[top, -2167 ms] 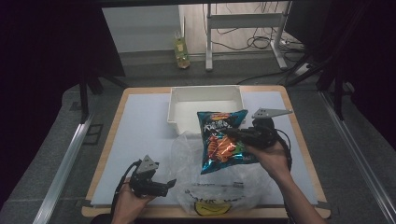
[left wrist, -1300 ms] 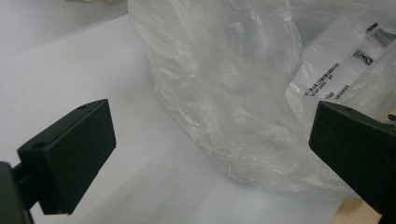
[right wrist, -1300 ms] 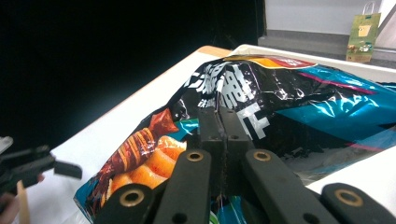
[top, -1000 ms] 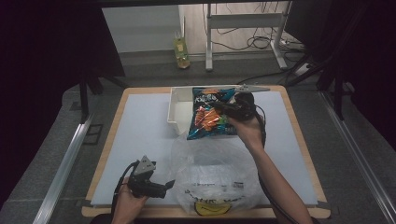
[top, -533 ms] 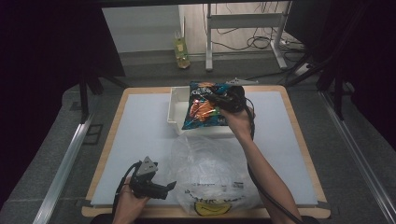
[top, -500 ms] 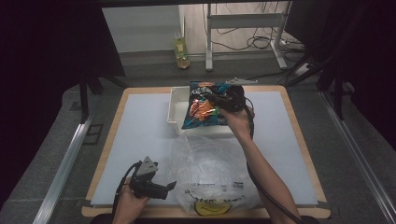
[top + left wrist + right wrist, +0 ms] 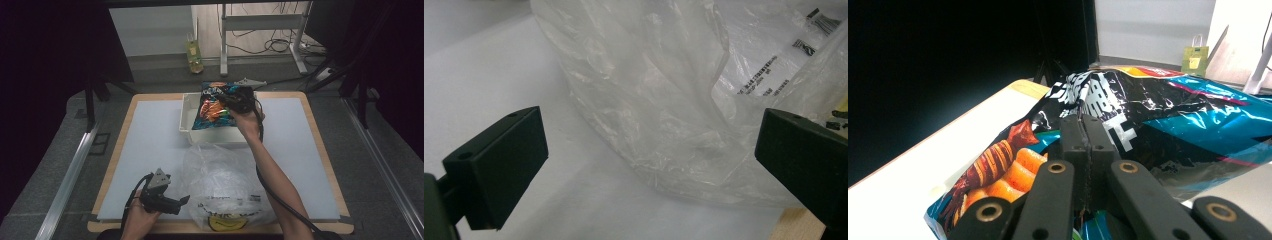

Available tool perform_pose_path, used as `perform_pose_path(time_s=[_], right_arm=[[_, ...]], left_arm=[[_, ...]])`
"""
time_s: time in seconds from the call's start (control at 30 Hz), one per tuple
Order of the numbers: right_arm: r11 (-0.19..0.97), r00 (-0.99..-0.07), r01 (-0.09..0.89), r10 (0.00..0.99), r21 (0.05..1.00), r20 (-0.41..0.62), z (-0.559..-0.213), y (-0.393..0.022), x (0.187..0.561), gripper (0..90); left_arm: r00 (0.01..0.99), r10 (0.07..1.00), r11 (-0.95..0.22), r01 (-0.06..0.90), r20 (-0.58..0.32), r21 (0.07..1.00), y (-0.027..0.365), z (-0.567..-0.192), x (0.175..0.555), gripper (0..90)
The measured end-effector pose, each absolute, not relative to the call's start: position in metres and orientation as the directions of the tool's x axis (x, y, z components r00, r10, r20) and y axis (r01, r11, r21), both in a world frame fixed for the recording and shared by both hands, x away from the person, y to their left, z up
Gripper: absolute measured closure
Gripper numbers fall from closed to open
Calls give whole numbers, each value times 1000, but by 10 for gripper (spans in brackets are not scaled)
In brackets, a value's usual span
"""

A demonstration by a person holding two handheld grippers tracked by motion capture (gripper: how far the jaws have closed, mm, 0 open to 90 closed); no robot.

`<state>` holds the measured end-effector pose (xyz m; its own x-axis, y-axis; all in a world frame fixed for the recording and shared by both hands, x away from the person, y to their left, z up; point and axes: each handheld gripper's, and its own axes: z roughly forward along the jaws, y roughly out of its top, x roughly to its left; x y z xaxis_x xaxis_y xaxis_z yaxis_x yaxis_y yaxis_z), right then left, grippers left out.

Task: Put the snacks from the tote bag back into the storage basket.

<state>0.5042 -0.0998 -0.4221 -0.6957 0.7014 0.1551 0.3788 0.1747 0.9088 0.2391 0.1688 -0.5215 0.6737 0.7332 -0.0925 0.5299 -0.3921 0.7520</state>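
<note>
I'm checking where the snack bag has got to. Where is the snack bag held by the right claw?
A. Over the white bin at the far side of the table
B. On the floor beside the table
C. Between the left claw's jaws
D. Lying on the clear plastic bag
A: the right claw is shut on the snack bag, which sits over the white bin, beyond the clear plastic bag.
</note>
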Motion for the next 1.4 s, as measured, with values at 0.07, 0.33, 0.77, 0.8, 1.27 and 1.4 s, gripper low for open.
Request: perform_pose_path(time_s=[0.07,0.33,0.77,0.8,1.27,1.4], right_arm=[[171,-693,380,703,909,158,-424,-97,508,899],[180,-689,377,710,909,145,-435,-84,518,899],[189,-705,361,697,913,134,-445,-68,522,898],[189,-707,363,694,912,137,-447,-67,522,898],[214,-716,427,674,879,183,-470,-67,525,892],[209,-705,454,679,866,206,-474,-71,527,881]], left_arm=[[675,732,-395,529,-91,751,168,-522,239,5],[677,730,-396,526,-90,753,168,-521,239,5],[682,725,-400,526,-92,751,166,-522,239,5],[682,725,-400,526,-92,751,166,-522,239,5],[684,723,-401,526,-93,750,166,-522,239,5],[685,723,-401,527,-94,749,166,-522,239,5]])
